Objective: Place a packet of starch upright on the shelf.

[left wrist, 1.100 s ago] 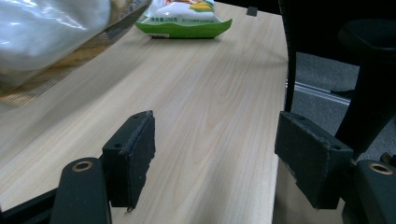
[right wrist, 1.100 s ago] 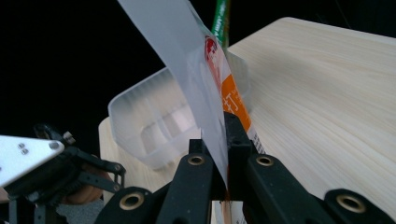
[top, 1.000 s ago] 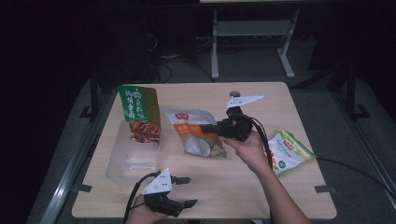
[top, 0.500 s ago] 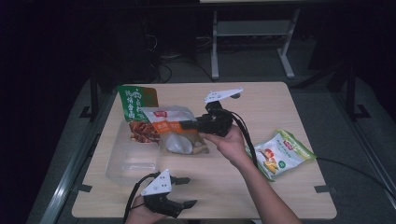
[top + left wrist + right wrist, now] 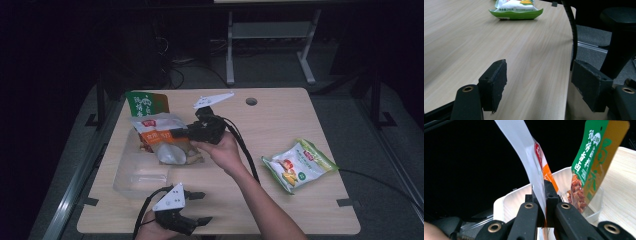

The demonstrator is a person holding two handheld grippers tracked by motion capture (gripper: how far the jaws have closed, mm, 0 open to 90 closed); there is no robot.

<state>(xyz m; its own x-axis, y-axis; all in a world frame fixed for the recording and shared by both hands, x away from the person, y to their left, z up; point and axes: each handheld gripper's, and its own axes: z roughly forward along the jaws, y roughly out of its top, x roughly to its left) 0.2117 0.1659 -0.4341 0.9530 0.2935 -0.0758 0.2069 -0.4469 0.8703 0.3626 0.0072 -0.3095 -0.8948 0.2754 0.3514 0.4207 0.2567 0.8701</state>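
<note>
My right gripper (image 5: 184, 134) is shut on the edge of a white and orange snack packet (image 5: 156, 136), which hangs over the clear plastic container (image 5: 131, 184). In the right gripper view the jaws (image 5: 543, 192) pinch the packet (image 5: 534, 165) edge-on above the container (image 5: 505, 203). A green and brown packet (image 5: 146, 104) stands upright at the container's far end, close beside the held one (image 5: 594, 157). My left gripper (image 5: 200, 207) rests near the table's front edge, open, with nothing between its pads (image 5: 495, 82).
A green and white snack bag (image 5: 299, 165) lies flat on the table's right side, also at the top of the left gripper view (image 5: 516, 8). A cable (image 5: 245, 150) trails from the right gripper along the forearm. The light wooden table (image 5: 280, 115) has a grommet hole (image 5: 251, 101) at the back.
My right gripper has carried the white and orange packet leftward from the table's middle to over the container. The left gripper has stayed put.
</note>
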